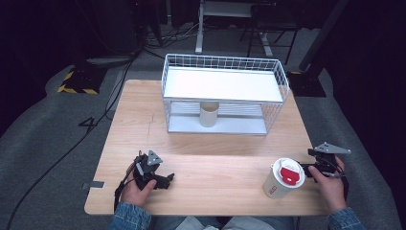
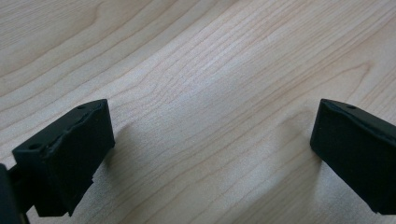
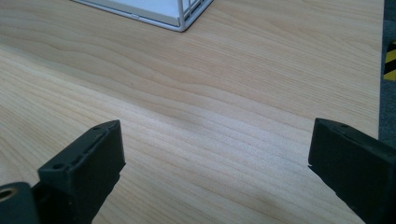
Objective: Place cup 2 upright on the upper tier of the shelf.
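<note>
A white paper cup (image 1: 280,182) with a red and white lid stands near the table's front right corner. Just right of it a hand holds my right gripper (image 1: 316,155), open and apart from the cup. In the right gripper view that gripper (image 3: 217,158) has only bare wood between its wide-set jaws. At the front left another hand holds my left gripper (image 1: 165,180) low over the table. Seen from its own camera, the left gripper (image 2: 212,140) is open with nothing between its jaws. A beige cup (image 1: 209,114) stands on the lower shelf of the white wire rack (image 1: 225,86).
The wire rack takes up the back middle of the wooden table (image 1: 215,158); its near corner (image 3: 184,21) appears at the top of the right gripper view. Grey floor and cables surround the table. Yellow and black tape (image 1: 76,84) marks the floor at the left.
</note>
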